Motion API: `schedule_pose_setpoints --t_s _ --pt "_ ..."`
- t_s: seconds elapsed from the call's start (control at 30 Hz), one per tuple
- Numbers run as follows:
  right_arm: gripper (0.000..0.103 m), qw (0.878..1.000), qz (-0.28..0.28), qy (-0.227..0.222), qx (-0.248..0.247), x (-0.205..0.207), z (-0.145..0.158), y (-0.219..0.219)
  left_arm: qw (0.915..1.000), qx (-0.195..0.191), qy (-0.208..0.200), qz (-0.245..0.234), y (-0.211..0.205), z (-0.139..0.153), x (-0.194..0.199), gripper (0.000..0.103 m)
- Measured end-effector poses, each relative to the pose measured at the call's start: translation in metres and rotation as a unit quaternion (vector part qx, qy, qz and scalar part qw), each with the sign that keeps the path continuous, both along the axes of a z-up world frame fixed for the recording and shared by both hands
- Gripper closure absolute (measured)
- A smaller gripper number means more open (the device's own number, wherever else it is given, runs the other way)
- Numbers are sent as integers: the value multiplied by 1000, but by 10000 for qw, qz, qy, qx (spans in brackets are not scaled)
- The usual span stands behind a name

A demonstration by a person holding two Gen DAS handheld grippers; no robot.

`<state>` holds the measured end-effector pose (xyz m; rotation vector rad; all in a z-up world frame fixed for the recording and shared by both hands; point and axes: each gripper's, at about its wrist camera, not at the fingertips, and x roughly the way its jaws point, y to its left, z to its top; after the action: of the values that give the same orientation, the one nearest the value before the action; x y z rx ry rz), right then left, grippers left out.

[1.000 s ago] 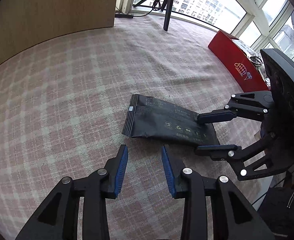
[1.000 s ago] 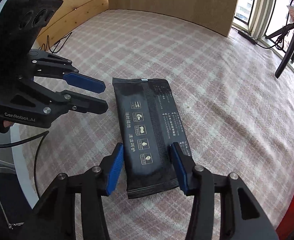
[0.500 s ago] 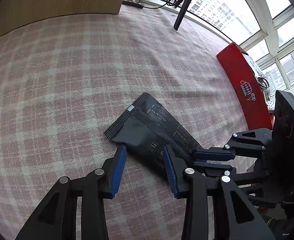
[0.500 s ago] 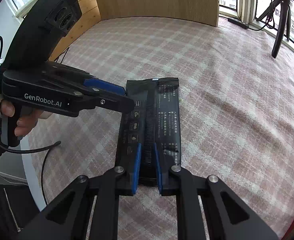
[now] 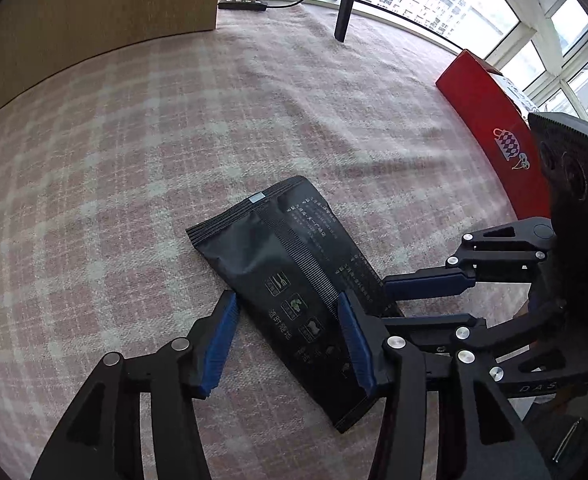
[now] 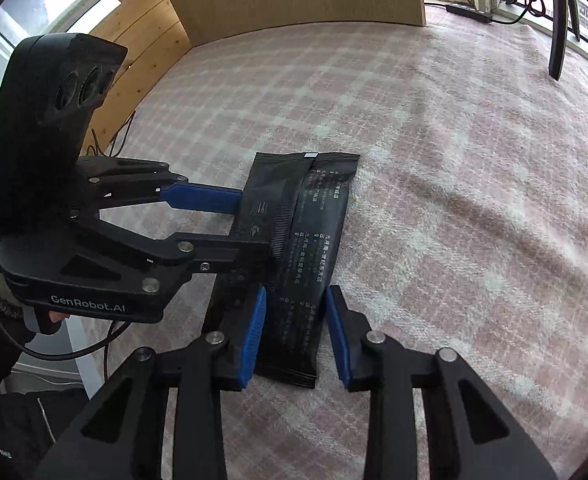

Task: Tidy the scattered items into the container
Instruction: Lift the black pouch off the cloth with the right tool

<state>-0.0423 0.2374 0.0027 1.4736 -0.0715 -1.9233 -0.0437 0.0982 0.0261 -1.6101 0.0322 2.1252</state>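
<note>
A black foil packet (image 5: 285,276) with white print lies flat on the pink checked cloth (image 5: 133,160). My left gripper (image 5: 287,332) hangs low over its near end. Its jaws are opening, with the packet between the blue pads and the right pad over the foil, not pressing. In the right wrist view the same packet (image 6: 314,220) runs away from me. My right gripper (image 6: 294,328) straddles its near end, jaws opening, with a small gap at the right pad. The left gripper (image 6: 253,224) reaches in from the left across the packet's middle. The red container (image 5: 490,128) stands at the far right.
A wooden panel (image 5: 93,20) walls the back. A black tripod leg (image 5: 344,4) and a power strip (image 5: 241,5) stand by the windows. The cloth's edge and a cable (image 6: 73,352) are at the lower left, where a hand (image 6: 53,316) holds the left gripper.
The right gripper pinched the packet's middle fold half a second ago and has since spread its jaws. The left gripper has moved over the packet's near end and widened.
</note>
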Motion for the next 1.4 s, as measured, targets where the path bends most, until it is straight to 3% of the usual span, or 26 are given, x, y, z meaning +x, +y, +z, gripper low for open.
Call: schedule_pose_setpoints --t_s 0.27,0.37,0.47,0.53,0.57,0.6,0.7,0.83,0.87,0.97,1.17,1.4 --pt "102 9978 -169 -380 -507 10 2 9 9996 206 -150 -149 -19 2 20 56" --pt "102 9972 -154 -376 -631 12 9 3 9993 31 -100 -359 -14 3 37 56" --pt "101 9993 -134 -177 -294 12 15 -9 9989 -104 3 -454 -8 3 47 55" --pt "94 9994 -337 7 67 9 16 -11 9989 -73 59 -468 -6 2 49 55" --pt "72 9987 -487 -73 101 4 13 -10 9989 -38 70 -469 -6 2 48 55" --pt "61 9979 -609 -201 34 0 10 -7 9989 -3 82 -469 -6 2 48 55" --pt "56 9955 -746 -439 -375 -9 4 -6 9987 243 31 -447 -8 0 44 55" --pt "64 9888 -991 -799 -784 -15 -3 -4 9981 526 -62 -330 -10 0 39 53" --pt "75 9863 -1088 -881 -873 -16 -4 1 9979 559 -52 -318 -11 -1 39 53" --pt "94 9754 -1330 -1131 -1346 -19 -4 18 9976 625 -33 -294 -14 -1 39 54" --pt "95 9796 -1333 -922 -1188 -13 10 13 9982 560 -134 -150 -9 1 34 49" --pt "95 9797 -1311 -860 -1252 -13 24 -4 9999 -48 127 43 3 15 42 38"
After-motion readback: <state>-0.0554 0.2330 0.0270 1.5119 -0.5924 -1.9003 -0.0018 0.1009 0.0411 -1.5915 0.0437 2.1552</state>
